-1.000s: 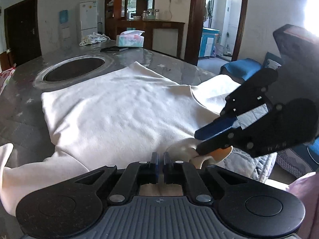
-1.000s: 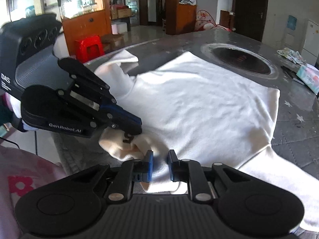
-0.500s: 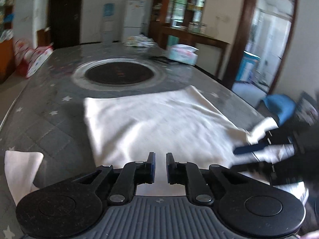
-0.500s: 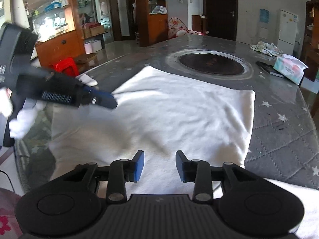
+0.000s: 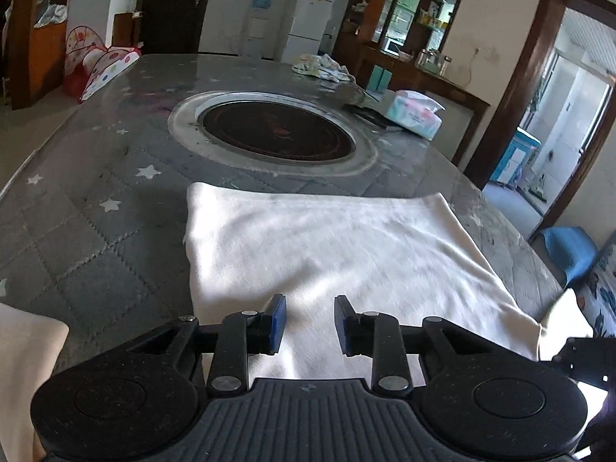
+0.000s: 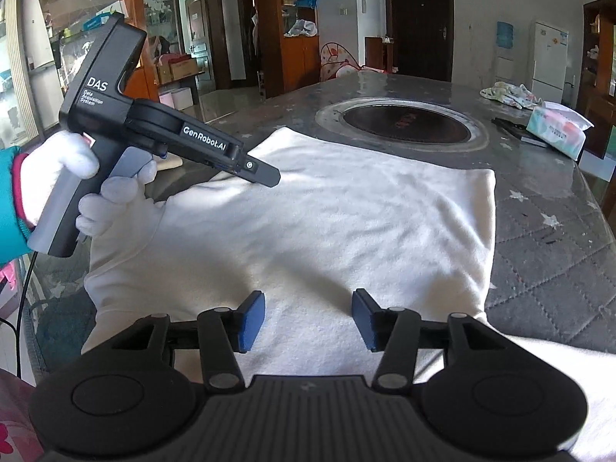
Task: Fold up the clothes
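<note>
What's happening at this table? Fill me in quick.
A person is folding a white garment spread on the grey quilted table, with a hand-held gripper in each hand. Both are open and empty: the left hand-held gripper and the right hand-held gripper hover just above the cloth's near part, gripping nothing. A white-gloved hand holds the left tool. Beyond the garment sit a round inset burner and a tissue pack.
</note>
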A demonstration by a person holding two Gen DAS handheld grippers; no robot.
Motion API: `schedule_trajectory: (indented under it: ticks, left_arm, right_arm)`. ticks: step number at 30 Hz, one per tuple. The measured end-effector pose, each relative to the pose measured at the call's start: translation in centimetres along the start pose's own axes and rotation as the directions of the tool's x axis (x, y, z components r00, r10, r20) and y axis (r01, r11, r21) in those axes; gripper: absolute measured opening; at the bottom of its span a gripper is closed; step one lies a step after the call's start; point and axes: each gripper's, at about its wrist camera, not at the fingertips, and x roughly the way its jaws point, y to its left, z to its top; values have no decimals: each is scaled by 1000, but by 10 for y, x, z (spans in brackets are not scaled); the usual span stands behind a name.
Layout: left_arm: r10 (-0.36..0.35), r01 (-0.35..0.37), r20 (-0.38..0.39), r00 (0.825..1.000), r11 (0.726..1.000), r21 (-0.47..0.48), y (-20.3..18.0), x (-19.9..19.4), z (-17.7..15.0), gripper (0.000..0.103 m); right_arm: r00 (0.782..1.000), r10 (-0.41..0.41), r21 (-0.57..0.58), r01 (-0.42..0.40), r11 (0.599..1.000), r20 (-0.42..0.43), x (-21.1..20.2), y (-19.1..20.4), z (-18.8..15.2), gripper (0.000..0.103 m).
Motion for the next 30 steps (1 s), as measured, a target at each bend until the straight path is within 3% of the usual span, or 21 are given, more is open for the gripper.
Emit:
schedule_trajectory:
  ticks: [6,8,20,30]
  left_arm:
    - [-27,28,19,999,997,-78,17,-2,3,33]
    - [-14,16,25,1000,997,-82,18,-4,3,44]
    - [74,-67,74,995,994,-91,26,-19,1,45]
    - [279,-269,155,948,960,-79,54,-71,-31,45]
  right_arm:
    - [1000,8,-9,-8,1000,4,0,1,-3,58]
    - [1000,8,-11,-8,1000,4,0,1,-3,58]
    - [1000,-5,-15,5,1000,-7,-1,5,-2,61]
    - [1000,-14,-8,14,1000,-11,-3,9,-2,66]
